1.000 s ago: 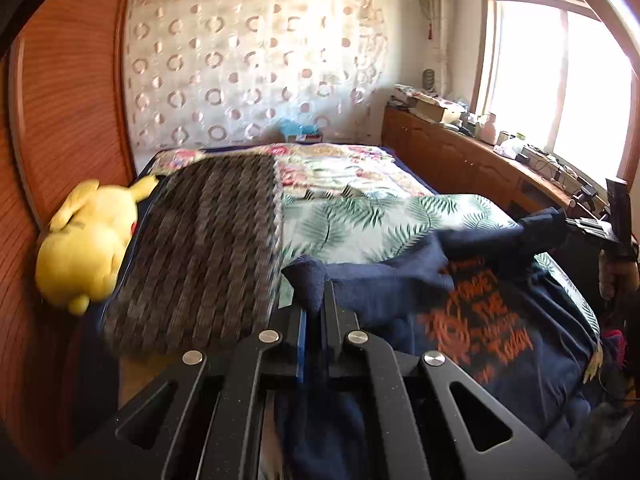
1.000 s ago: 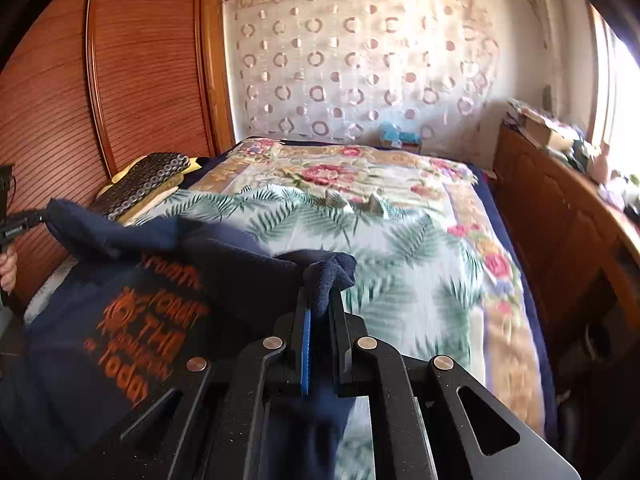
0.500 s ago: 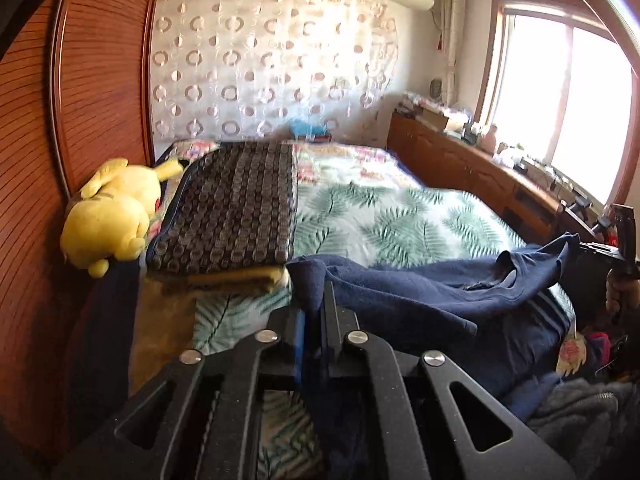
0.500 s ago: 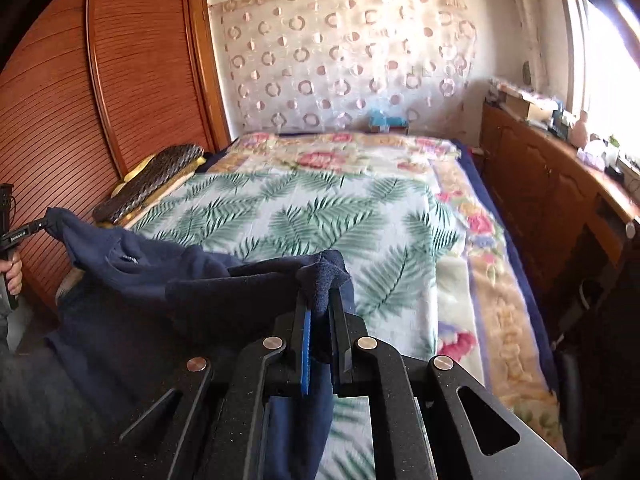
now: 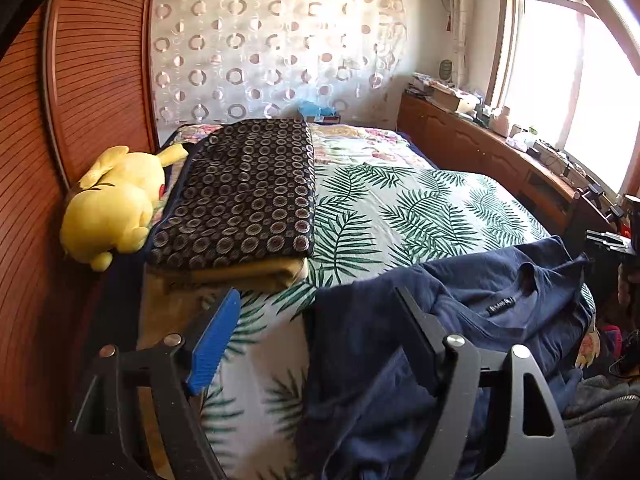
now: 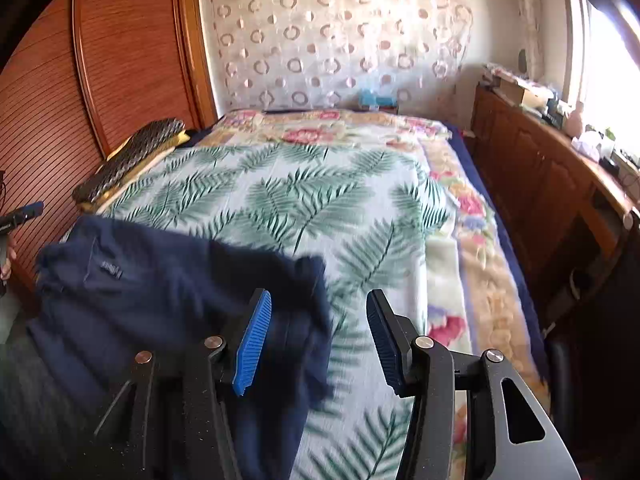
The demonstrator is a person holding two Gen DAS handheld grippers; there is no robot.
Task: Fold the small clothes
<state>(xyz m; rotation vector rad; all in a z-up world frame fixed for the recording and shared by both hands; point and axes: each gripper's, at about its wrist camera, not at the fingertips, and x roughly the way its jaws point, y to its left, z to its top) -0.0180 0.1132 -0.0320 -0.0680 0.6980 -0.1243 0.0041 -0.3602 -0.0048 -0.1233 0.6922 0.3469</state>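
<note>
Both grippers, left gripper (image 5: pixel 316 308) and right gripper (image 6: pixel 318 312), have just opened, releasing the navy shirt (image 6: pixel 160 292) at the bed's (image 6: pixel 320 200) near edge, fabric between unpressed pads.

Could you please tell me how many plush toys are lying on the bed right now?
1: a yellow plush toy lies at the bed's left edge against the wooden wardrobe, beside the dark circle-patterned folded blanket. The right wrist view doesn't show it; others could be hidden.

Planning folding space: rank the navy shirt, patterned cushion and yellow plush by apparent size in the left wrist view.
1. navy shirt, though it lies nearest the camera
2. patterned cushion
3. yellow plush
</note>
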